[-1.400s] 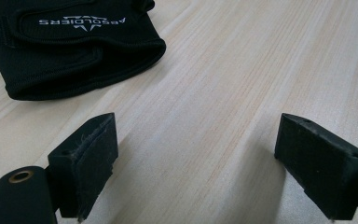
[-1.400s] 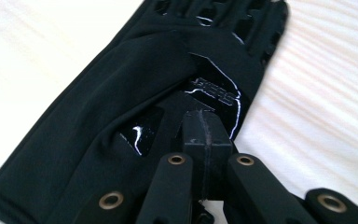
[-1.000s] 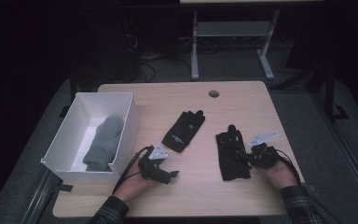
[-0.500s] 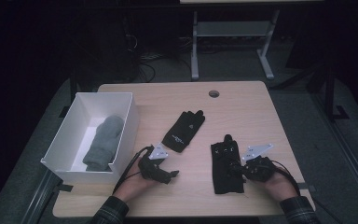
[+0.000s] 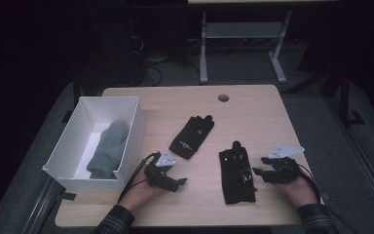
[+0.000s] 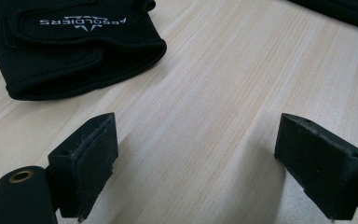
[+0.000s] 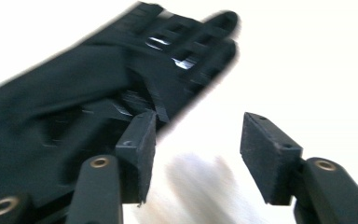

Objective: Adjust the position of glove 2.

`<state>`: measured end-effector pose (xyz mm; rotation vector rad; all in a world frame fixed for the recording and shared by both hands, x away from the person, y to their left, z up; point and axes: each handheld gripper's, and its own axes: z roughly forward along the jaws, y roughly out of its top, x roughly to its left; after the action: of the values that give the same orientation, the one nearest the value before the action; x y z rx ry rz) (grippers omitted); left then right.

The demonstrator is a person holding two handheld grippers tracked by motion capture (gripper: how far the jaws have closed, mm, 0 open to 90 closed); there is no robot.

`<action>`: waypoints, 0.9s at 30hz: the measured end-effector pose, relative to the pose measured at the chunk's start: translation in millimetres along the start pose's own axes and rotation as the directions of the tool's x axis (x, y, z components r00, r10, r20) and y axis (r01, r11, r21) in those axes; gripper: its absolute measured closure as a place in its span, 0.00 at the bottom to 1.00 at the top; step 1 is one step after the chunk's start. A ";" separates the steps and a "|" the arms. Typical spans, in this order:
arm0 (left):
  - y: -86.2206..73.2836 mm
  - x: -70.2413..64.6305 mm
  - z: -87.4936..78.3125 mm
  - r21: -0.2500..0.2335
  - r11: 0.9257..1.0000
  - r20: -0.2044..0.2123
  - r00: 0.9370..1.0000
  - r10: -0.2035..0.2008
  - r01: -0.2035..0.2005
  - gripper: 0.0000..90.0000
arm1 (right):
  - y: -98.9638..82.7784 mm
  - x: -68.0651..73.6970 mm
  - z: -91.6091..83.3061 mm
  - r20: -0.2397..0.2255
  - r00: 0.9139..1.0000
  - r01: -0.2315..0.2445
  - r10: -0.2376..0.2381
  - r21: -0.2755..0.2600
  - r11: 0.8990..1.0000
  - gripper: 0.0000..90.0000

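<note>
From the high view, the right gripper (image 5: 257, 171) sits just beside a black glove (image 5: 237, 174) that lies flat on the table (image 5: 253, 112), near the person's edge. Its fingers have just been opening, and nothing is between them, so this glove looks let go. A second glove (image 5: 193, 136) lies nearer the middle, well apart from the first. The left gripper (image 5: 181, 182) rests on the table close to that second glove, with nothing in it. A white box (image 5: 131, 131) stands at the left with a grey mitten (image 5: 106, 148) inside. I think the job is to put the gloves in the box too, so the next good move is to grab one glove by its edge and lift it clear before going over the box wall. In the left gripper view, the two fingers (image 6: 91, 158) stand wide apart over bare wood, and the second glove's cuff (image 6: 81, 70) is just ahead and to one side. To do it well, turn toward the cuff and slide one finger under the thick hem. In the right gripper view, the fingers (image 7: 140, 144) are spread, and the glove (image 7: 74, 102) lies beside one of them, not in the gap. The picture is blurry, so go slow.
</note>
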<state>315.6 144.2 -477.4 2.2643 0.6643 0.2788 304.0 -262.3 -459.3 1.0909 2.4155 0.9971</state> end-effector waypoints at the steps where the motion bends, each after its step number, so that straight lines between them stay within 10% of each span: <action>1: 0.0 0.0 0.0 0.000 1.000 0.000 1.000 0.000 0.000 0.14 | -2.2 -4.3 1.2 0.002 1.000 -0.016 0.016 -0.001 1.000 0.48; 27: 31.5 10.3 -0.8 0.038 0.998 -0.041 0.998 -0.039 0.040 0.27 | -17.8 -24.2 14.1 0.062 0.993 -0.098 0.100 -0.039 0.994 0.20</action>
<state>335.8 131.7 -454.2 2.2849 0.7405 0.2957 317.9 -282.1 -482.0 1.2216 2.3036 1.0166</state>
